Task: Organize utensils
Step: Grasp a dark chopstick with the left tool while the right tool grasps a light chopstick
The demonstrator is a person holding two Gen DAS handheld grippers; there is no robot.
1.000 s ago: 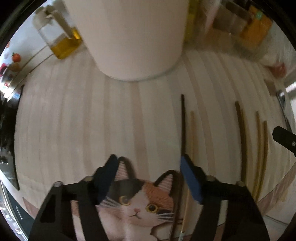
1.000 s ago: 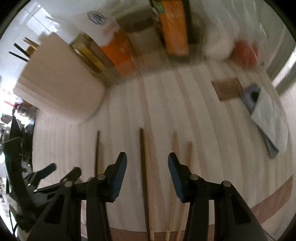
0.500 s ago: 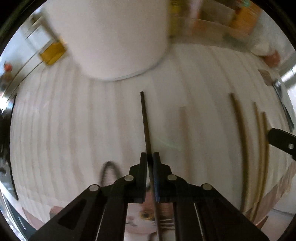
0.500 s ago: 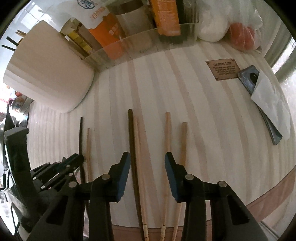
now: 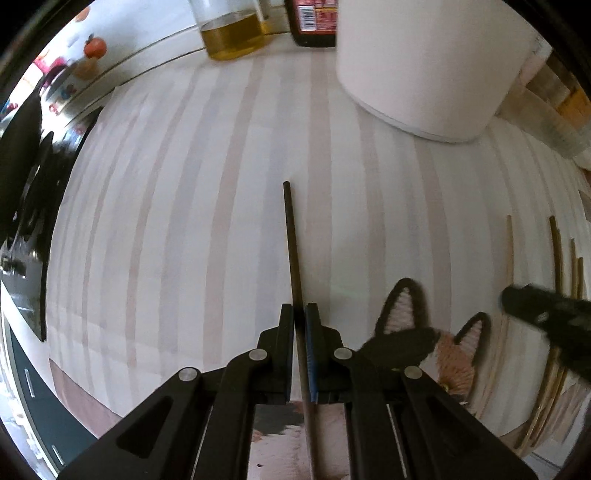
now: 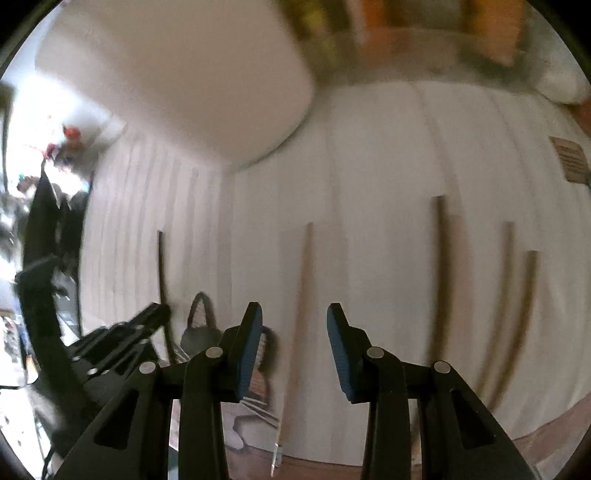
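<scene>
My left gripper (image 5: 300, 314) is shut on a dark chopstick (image 5: 291, 243) that points forward over the striped table mat (image 5: 184, 221). The white utensil holder (image 5: 424, 62) stands ahead to the right. In the right wrist view, my right gripper (image 6: 294, 325) is open and empty above a light wooden chopstick (image 6: 303, 280). A dark chopstick (image 6: 439, 258) and two more light ones (image 6: 517, 295) lie to its right. The left gripper (image 6: 155, 314) with its dark chopstick (image 6: 161, 266) shows at the left. The holder (image 6: 184, 74) stands behind.
An oil bottle (image 5: 232, 33) and a dark sauce bottle (image 5: 314, 22) stand at the back. A cat-print picture (image 5: 424, 332) lies on the mat near the front edge. Packets and a clear rack (image 6: 424, 40) line the back; a small brown card (image 6: 570, 162) lies at right.
My left gripper closed on the dark chopstick and swung left with it, away from the other chopsticks. My right gripper stayed open and shifted left over the light chopstick.
</scene>
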